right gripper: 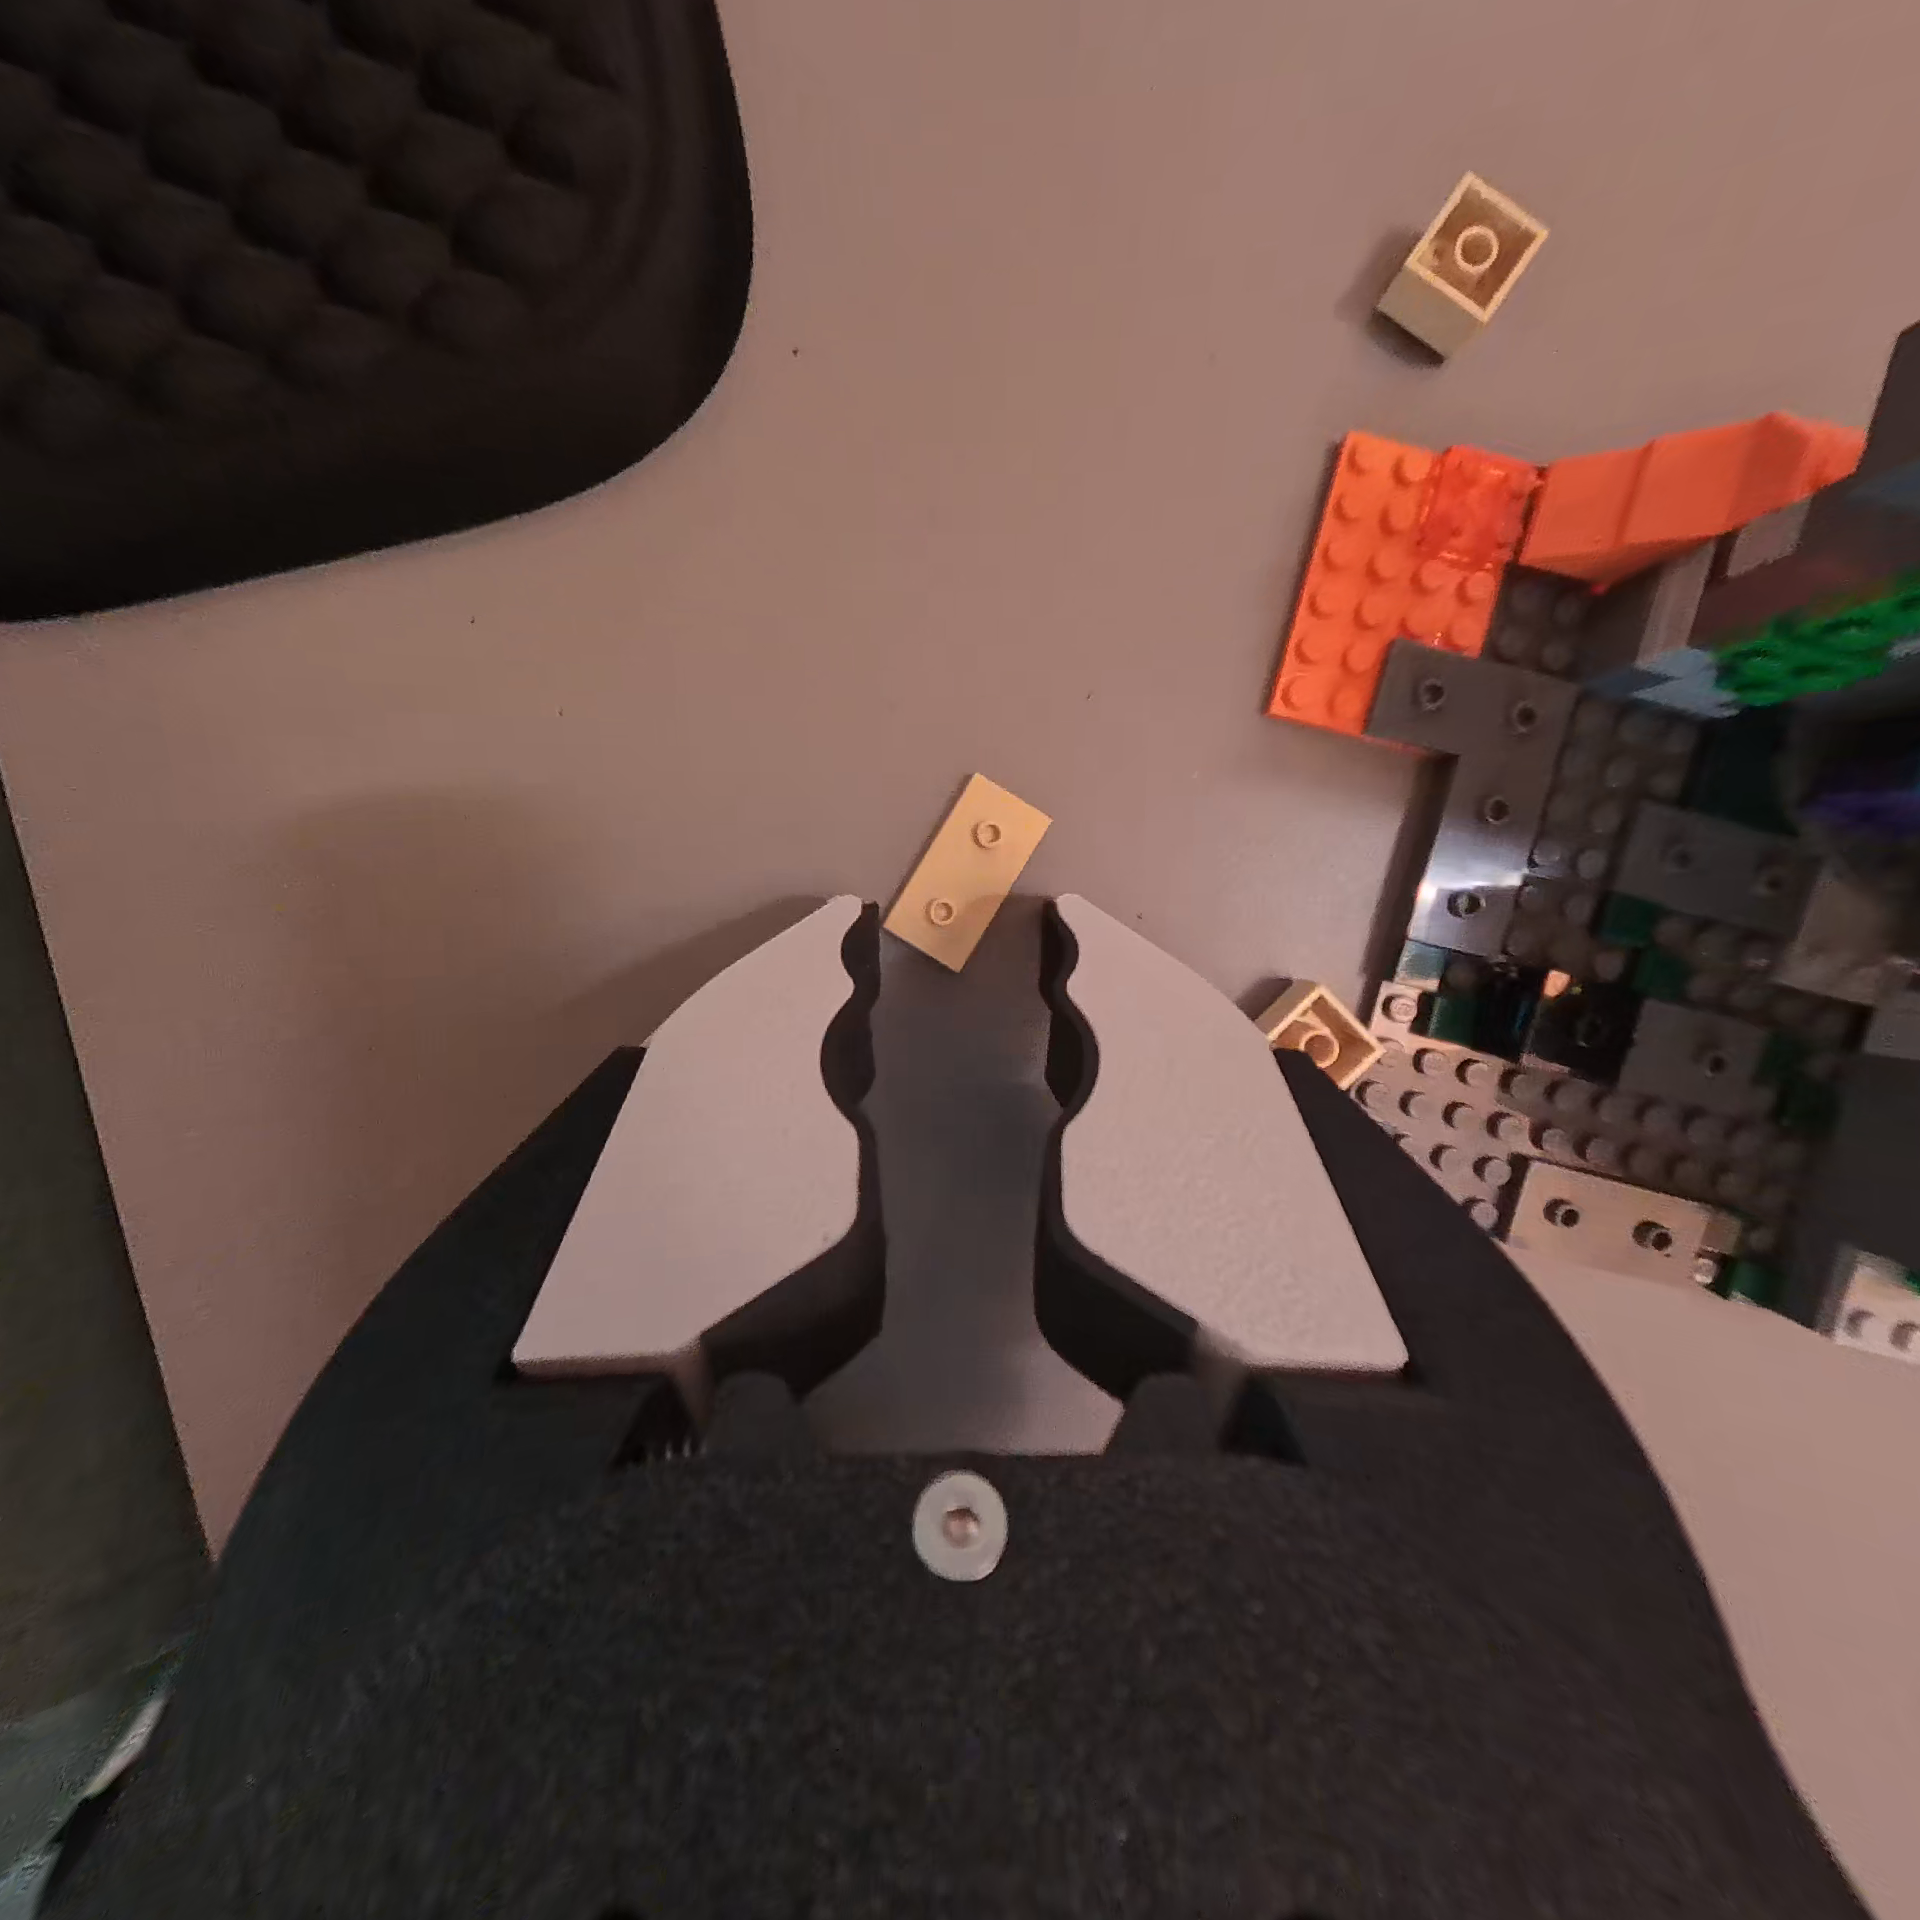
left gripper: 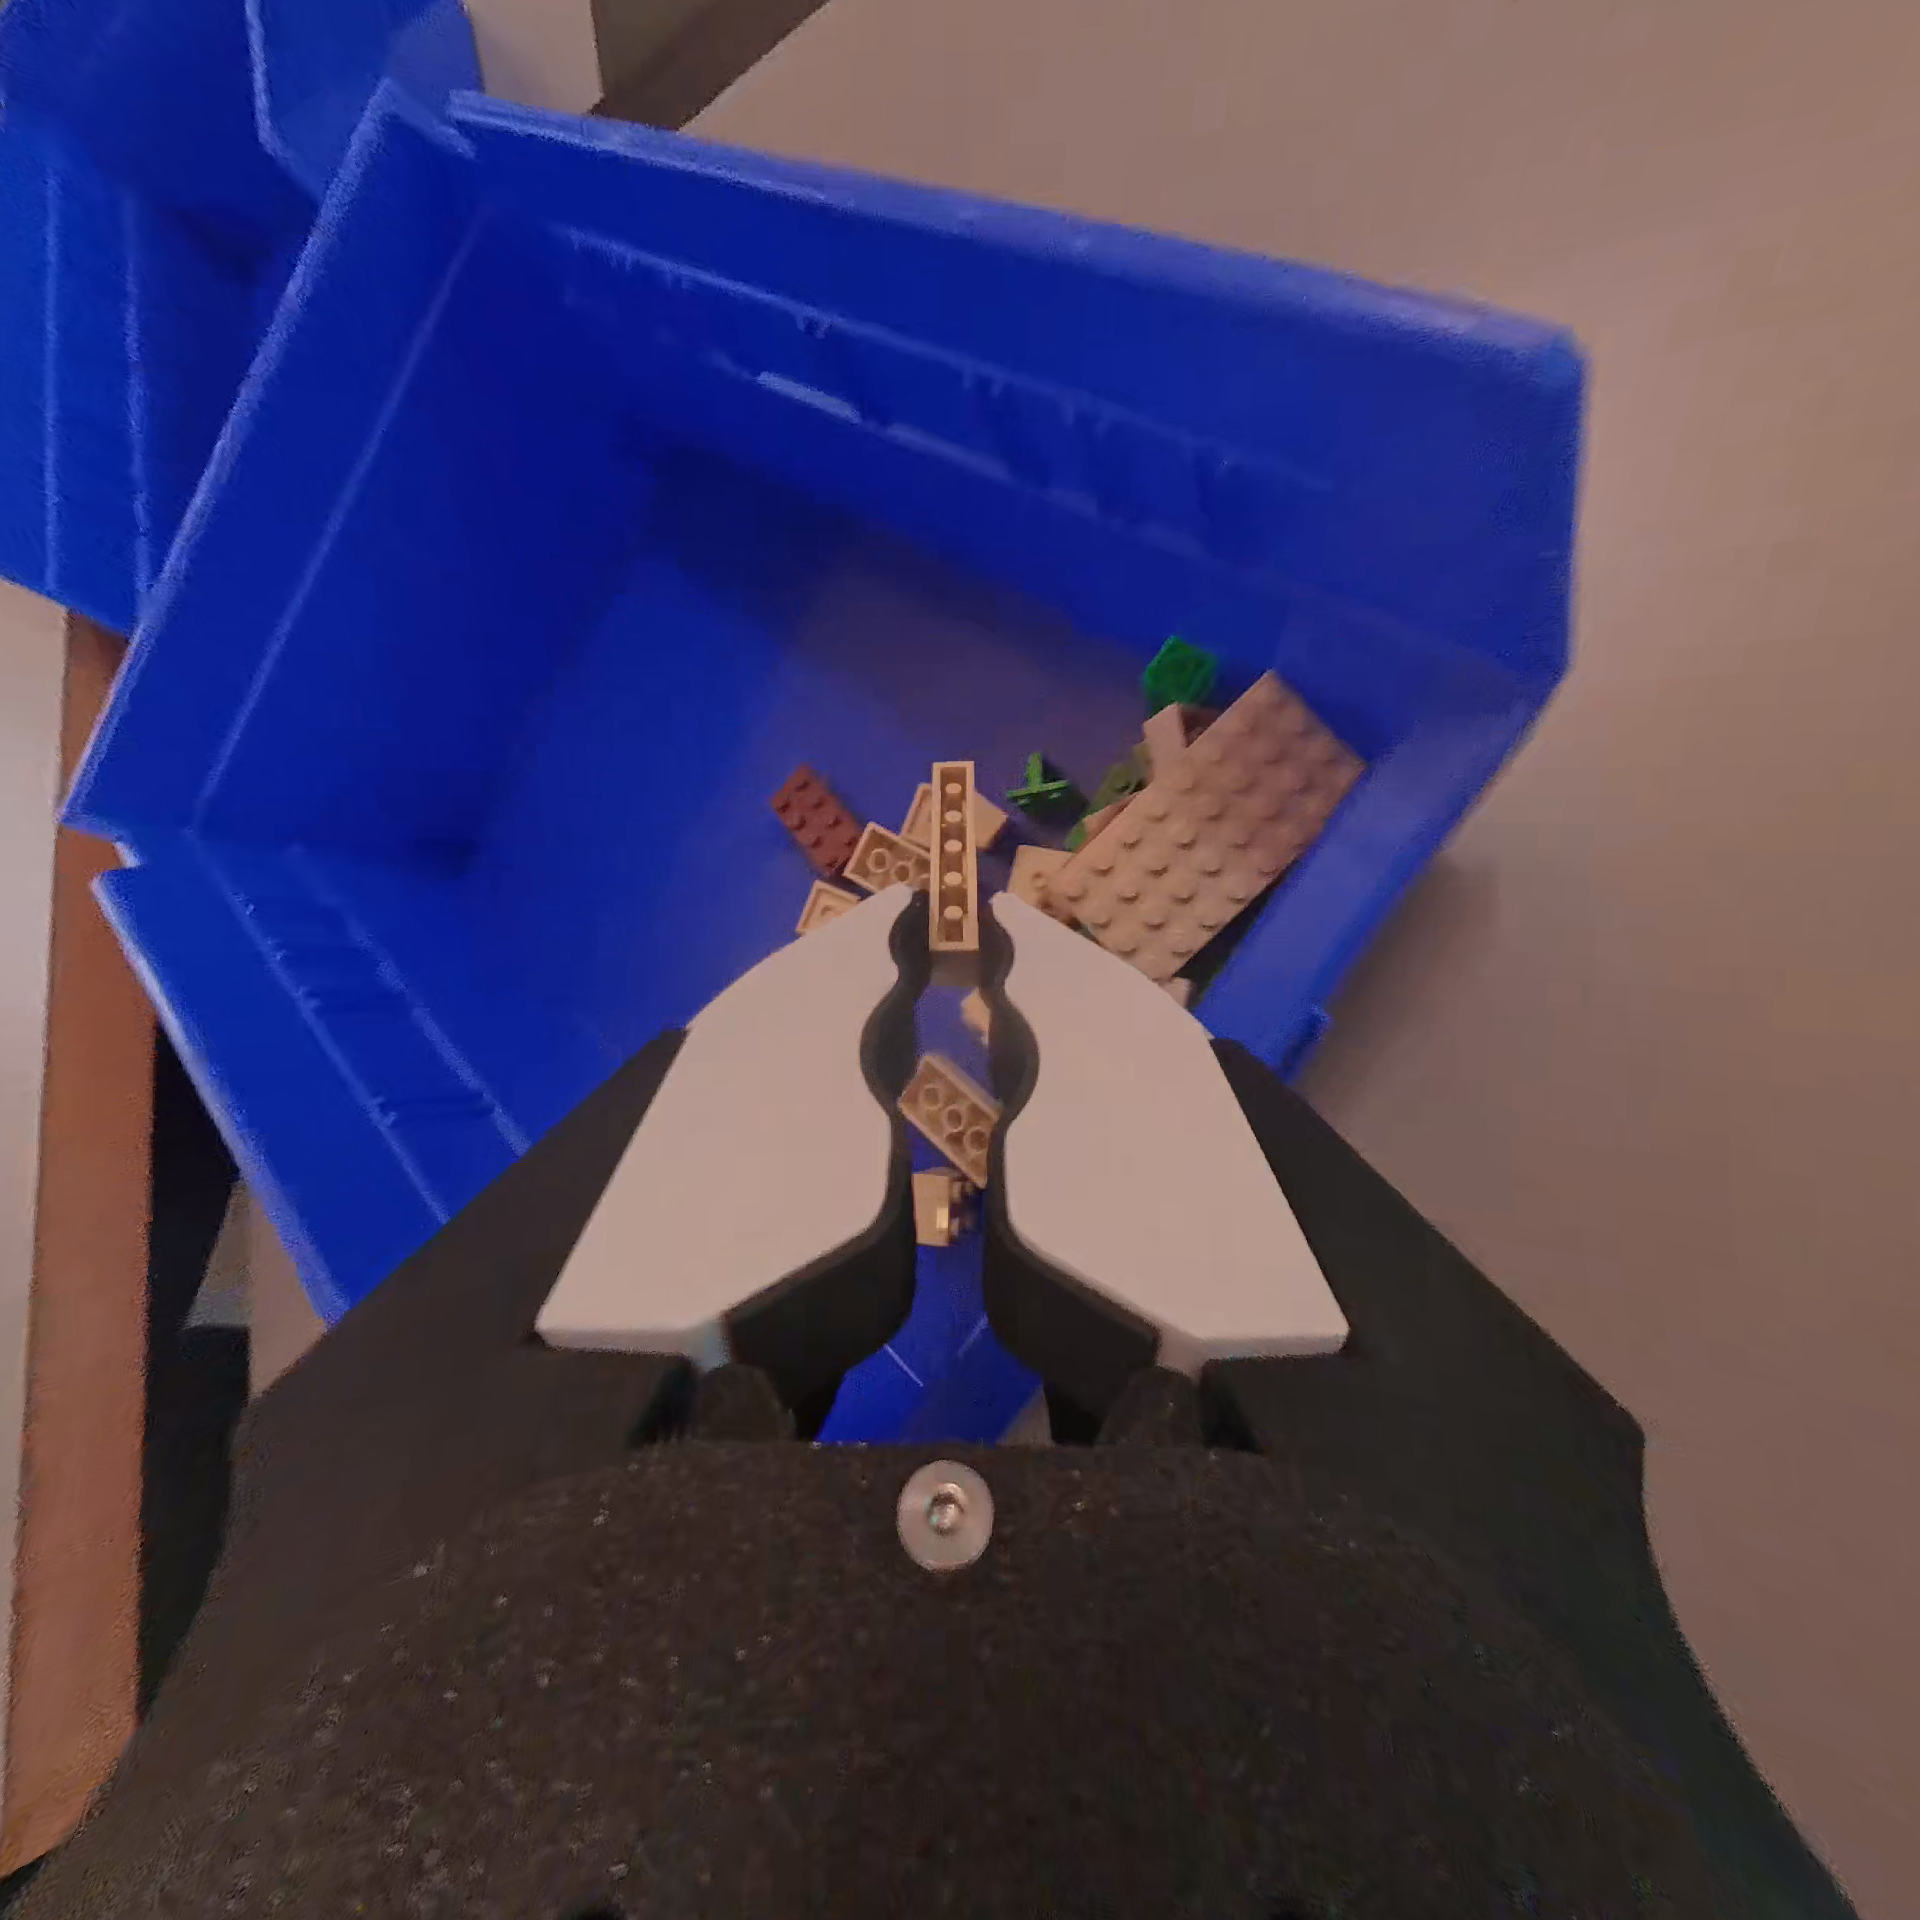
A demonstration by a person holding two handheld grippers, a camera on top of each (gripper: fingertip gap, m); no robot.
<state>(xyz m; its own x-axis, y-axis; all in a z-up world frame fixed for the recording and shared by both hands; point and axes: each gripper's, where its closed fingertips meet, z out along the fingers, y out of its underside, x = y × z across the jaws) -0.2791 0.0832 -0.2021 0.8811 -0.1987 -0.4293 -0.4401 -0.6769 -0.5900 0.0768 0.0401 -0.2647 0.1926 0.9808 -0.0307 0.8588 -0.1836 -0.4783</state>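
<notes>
My left gripper [left gripper: 953,909] is shut on a long tan brick [left gripper: 953,842], which sticks out forward from the fingertips. It hangs over an open blue bin [left gripper: 935,239]. In the bin lie a large tan studded plate [left gripper: 1195,831], a brown brick [left gripper: 816,821], green pieces [left gripper: 1179,670] and several small tan bricks [left gripper: 948,1117]. My right gripper [right gripper: 958,912] is open and empty, low over the grey table. A small flat tan plate with two studs [right gripper: 971,868] lies on the table just ahead of and between its fingertips.
A second blue bin [left gripper: 135,260] stands behind the first, near the table's left edge. On the right are an orange plate [right gripper: 1371,582] joined to a grey and green brick build [right gripper: 1621,935], and loose tan bricks [right gripper: 1465,265] [right gripper: 1314,1034]. A black padded seat [right gripper: 312,260] is at the far left. Across from one pair of fingers to the other is roughly 35 centimeters.
</notes>
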